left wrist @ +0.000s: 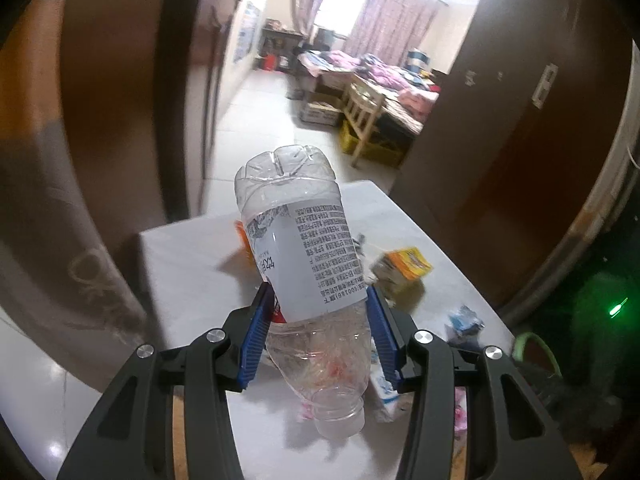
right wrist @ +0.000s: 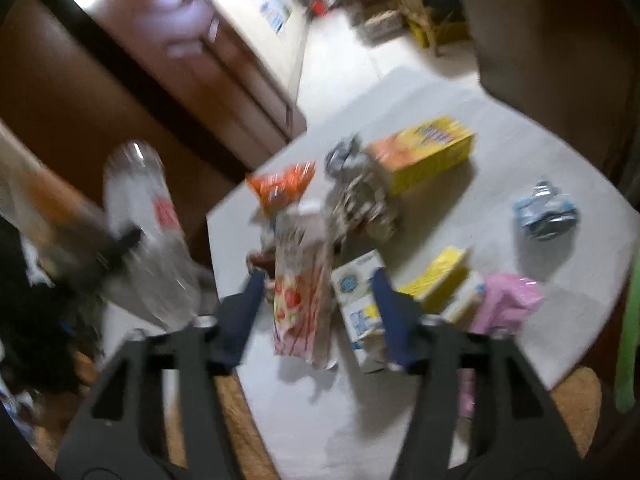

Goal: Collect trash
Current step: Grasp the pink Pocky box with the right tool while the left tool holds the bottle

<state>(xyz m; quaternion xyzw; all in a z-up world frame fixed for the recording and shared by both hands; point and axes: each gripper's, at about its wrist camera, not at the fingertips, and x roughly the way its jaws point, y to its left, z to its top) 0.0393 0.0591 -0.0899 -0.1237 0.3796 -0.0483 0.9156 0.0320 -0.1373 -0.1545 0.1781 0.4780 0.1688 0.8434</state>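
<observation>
A: Nearest in the left wrist view, what does the left hand-held gripper (left wrist: pixel 316 312) do?

B: Its blue pads clamp a clear plastic bottle (left wrist: pixel 304 256) at the lower edge of the label; the neck points down toward the lens, the base up at frame centre; it hangs above the white tabletop (left wrist: pixel 188 272).

A: And the right hand-held gripper (right wrist: pixel 320 292)?

B: Its jaws stand apart, gripping nothing; a strawberry-print wrapper (right wrist: pixel 300 292) stands between them at lower centre, blurred, and whether a pad touches it I cannot tell.

A: Beside that?

B: A white-and-blue carton (right wrist: pixel 360 300) just right of it; a yellow packet (right wrist: pixel 436 280) and pink bag (right wrist: pixel 508 300) further right.

A: Further up the frame?

B: An orange bag (right wrist: pixel 280 188), a crumpled silver wrapper (right wrist: pixel 356 188), a yellow box (right wrist: pixel 428 152); a blue packet (right wrist: pixel 546 210) at mid right.
</observation>
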